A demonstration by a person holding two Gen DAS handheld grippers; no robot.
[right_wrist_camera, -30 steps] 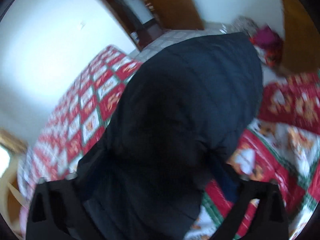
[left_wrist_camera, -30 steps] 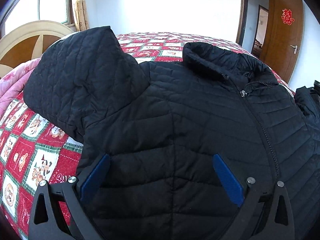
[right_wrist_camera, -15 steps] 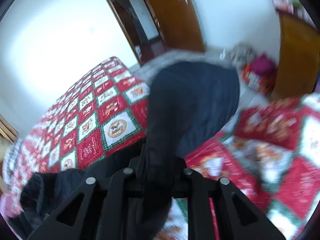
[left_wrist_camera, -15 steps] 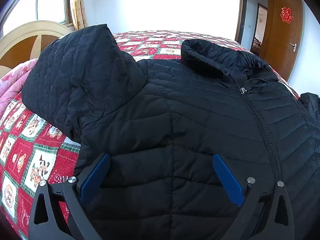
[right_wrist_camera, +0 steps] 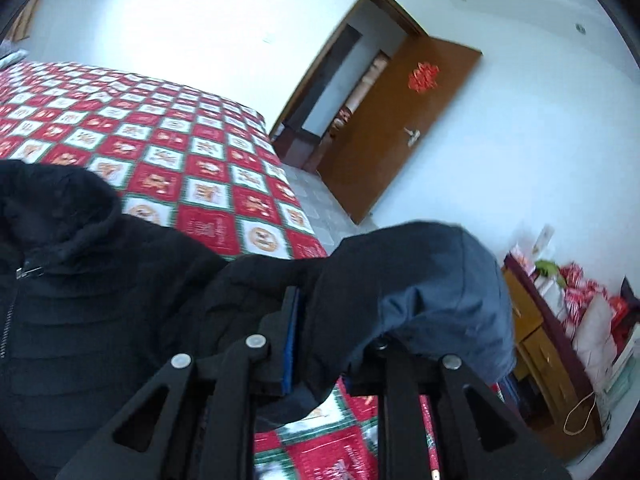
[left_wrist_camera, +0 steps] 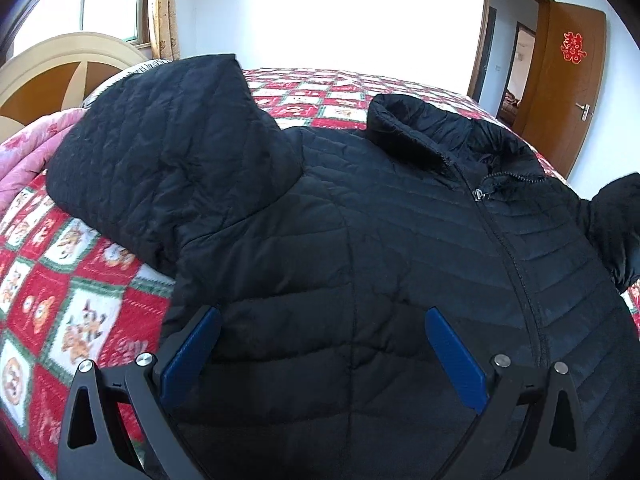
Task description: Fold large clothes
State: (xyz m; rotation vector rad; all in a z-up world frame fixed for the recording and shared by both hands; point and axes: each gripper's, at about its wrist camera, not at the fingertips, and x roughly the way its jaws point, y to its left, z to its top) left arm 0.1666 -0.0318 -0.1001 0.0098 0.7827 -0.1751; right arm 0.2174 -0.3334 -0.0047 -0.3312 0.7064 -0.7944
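Our left tool (left_wrist_camera: 320,354) hangs over the lower front of the black quilted jacket (left_wrist_camera: 380,264), its two blue-faced fingers (left_wrist_camera: 456,364) spread wide with nothing between them; whether the tips touch the fabric we cannot tell. The jacket lies face up on the bed, zipped, with the zipper pull (left_wrist_camera: 477,193) just below the raised collar (left_wrist_camera: 424,132). One sleeve (left_wrist_camera: 172,152) is folded up onto the near shoulder, so that its cuff end stands above the blanket (left_wrist_camera: 72,320), a red, white and green checked cover that shows on both sides of the jacket. Beyond that sleeve we see a pink quilt (left_wrist_camera: 24,160) and a curved wooden headboard (left_wrist_camera: 60,72).

Our right tool (right_wrist_camera: 332,320) is pressed together on the other sleeve (right_wrist_camera: 420,280), pinching its fabric between the fingers, one blue pad (right_wrist_camera: 291,340) visible against the cloth. The pinched sleeve is lifted clear of the checked blanket (right_wrist_camera: 180,160), bulging over the tool, and joins the jacket body (right_wrist_camera: 100,300) to the left, where the collar (right_wrist_camera: 60,200) and zipper lie. Farther out stand an open brown door (right_wrist_camera: 396,128) with a red paper ornament (right_wrist_camera: 423,76) on it, and a low wooden cabinet (right_wrist_camera: 536,344) heaped with bags along the white wall.
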